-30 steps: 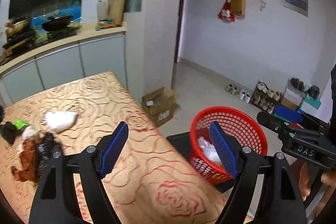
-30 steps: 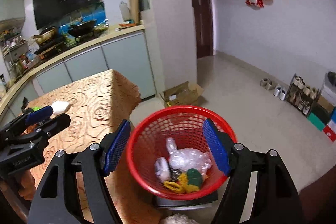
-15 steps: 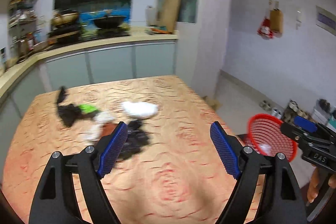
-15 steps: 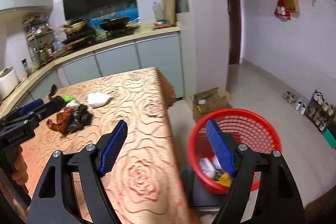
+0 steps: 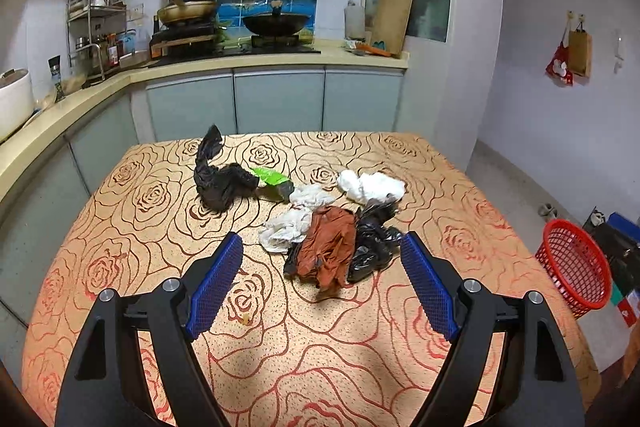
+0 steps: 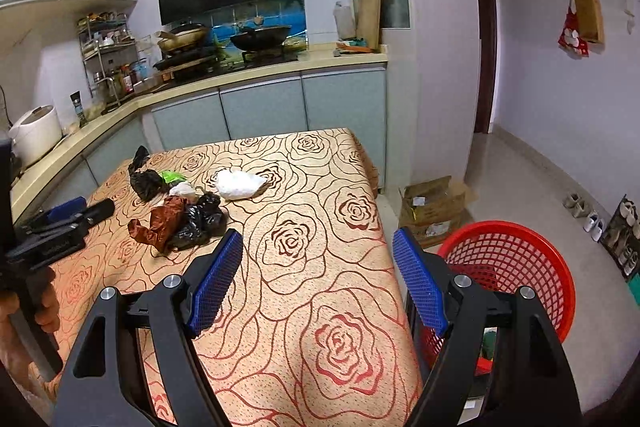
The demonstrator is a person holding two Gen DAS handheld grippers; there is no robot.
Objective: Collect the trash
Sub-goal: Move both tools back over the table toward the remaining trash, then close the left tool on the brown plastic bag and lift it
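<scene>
A pile of trash lies mid-table: a brown bag (image 5: 330, 251), a black bag (image 5: 372, 243), a crumpled white bag (image 5: 370, 187), clear plastic (image 5: 288, 227), a green wrapper (image 5: 272, 179) and a second black bag (image 5: 218, 179). My left gripper (image 5: 320, 241) is open just short of the brown bag, with nothing between its pads. My right gripper (image 6: 318, 237) hangs open over the table's near right corner, empty. The red basket (image 6: 508, 263) stands on the floor to its right with some trash inside. The left gripper (image 6: 86, 207) also shows at the right wrist view's left edge.
The table (image 5: 160, 267) wears a rose-patterned cloth. Beyond it runs a kitchen counter (image 5: 276, 61) with pans. A cardboard box (image 6: 434, 207) sits on the floor behind the basket (image 5: 574, 263). Shoes (image 6: 580, 205) line the right wall.
Both grippers swung left, away from the red basket and toward the table. The trash pile now sits centred in front of the left gripper; the basket has slid to the right edge.
</scene>
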